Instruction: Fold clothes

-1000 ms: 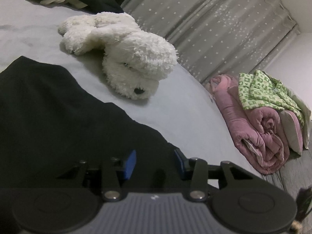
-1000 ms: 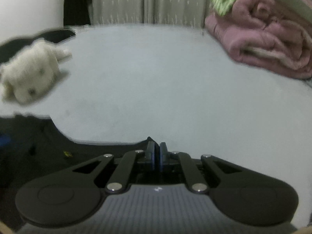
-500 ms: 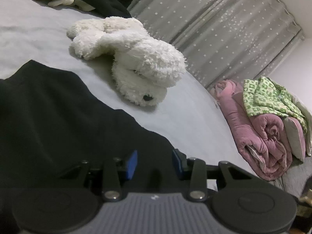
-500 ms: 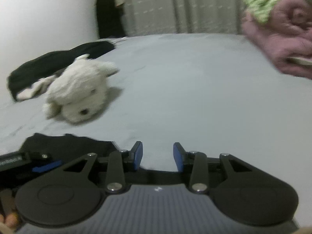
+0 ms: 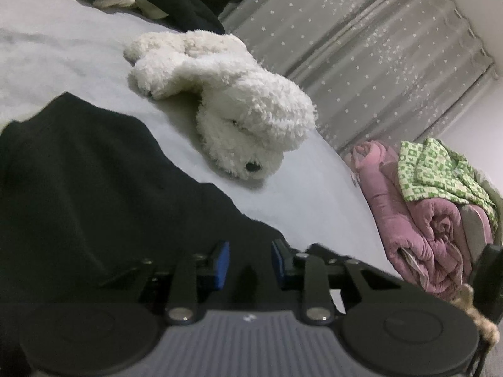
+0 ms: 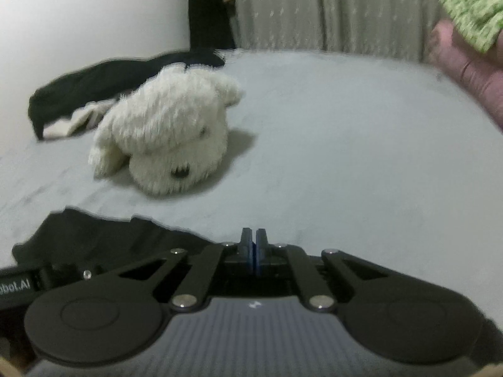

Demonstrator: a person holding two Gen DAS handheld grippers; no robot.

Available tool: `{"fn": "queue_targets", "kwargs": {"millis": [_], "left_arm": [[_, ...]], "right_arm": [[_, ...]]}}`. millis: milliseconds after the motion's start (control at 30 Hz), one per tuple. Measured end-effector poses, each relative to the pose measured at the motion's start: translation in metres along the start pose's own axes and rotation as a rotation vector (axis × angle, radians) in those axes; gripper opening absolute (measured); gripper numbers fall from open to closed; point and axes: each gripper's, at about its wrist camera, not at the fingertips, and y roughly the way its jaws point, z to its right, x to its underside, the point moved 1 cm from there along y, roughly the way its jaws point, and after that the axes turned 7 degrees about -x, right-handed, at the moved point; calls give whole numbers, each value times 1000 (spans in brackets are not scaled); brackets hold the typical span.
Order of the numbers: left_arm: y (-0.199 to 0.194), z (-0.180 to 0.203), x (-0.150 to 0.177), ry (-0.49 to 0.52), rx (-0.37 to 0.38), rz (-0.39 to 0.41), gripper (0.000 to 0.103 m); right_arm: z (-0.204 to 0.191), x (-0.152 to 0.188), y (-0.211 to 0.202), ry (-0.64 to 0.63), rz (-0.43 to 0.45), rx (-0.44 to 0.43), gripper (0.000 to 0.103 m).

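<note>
- The black garment [image 5: 88, 188] lies spread on the grey bed [image 5: 314, 194], with the white toy dog [image 5: 239, 125] at about 1 o'clock from it.
- The left gripper [image 5: 247, 262] sits over the cloth's edge, its jaws apart and empty.
- The right gripper [image 6: 253, 248] has its jaws pressed together; I cannot tell if any cloth is caught.
- The cloth looks soft, light and floppy. A corner or edge seems best to pinch.

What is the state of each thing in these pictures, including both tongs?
Left tongs: open, over the black garment.
Right tongs: shut; whether on cloth, cannot tell.
Black cloth garment: spread on the bed, not yet folded.
White fluffy plush dog: lying on its side.
Pink quilted blanket: rolled up.
Green-and-white patterned cloth: lying on the blanket.
</note>
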Motion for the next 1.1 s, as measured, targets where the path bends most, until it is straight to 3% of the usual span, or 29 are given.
{"fn": "queue_targets", "kwargs": {"millis": [100, 267, 467, 533, 633, 667, 867, 1100], "left_arm": [[-2, -4, -2, -15, -10, 17, 30], [1, -3, -1, -3, -23, 18, 30], [-4, 7, 1, 44, 39, 19, 29], [-4, 13, 4, 75, 59, 12, 28], [-2, 20, 8, 115, 83, -5, 26], [-1, 22, 10, 126, 87, -10, 26], [7, 25, 17, 156, 57, -30, 26], [9, 30, 23, 209, 19, -18, 26]], "right_arm": [[2, -5, -2, 14, 45, 25, 2], [0, 4, 23, -33, -17, 79, 2], [7, 4, 12, -22, -14, 85, 6], [12, 2, 5, -7, -12, 80, 15], [24, 0, -14, 10, 0, 86, 39], [29, 0, -23, 14, 6, 93, 41], [66, 9, -68, 33, 11, 174, 41], [100, 34, -91, 56, -34, 237, 41]]}}
